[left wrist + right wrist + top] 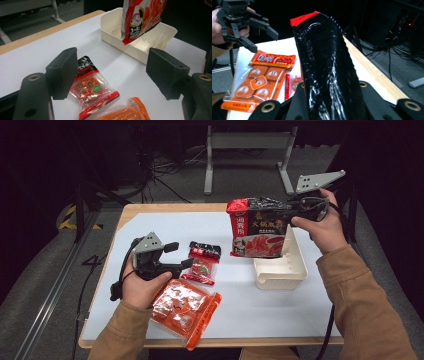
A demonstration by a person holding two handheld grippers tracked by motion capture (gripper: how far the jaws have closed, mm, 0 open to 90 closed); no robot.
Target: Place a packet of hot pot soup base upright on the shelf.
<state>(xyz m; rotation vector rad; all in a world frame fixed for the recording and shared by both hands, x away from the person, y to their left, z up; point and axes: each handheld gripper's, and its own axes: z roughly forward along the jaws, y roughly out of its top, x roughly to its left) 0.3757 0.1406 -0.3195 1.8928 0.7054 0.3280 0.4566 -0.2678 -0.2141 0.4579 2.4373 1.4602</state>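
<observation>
Right hand-held gripper (300, 212) clamps the black-red pouch (257, 227) above the white tray (280, 272).

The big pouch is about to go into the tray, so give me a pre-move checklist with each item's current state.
1. Right gripper clamped on the black-and-red pouch: ok.
2. Pouch over the white tray: ok, lower edge hangs at its far end.
3. Tray empty where visible: ok.
4. Left gripper free: ok, jaws apart, nothing between them.
5. Small red packet and orange packet clear of the tray: ok.
6. Grip firmness: cannot tell.
</observation>
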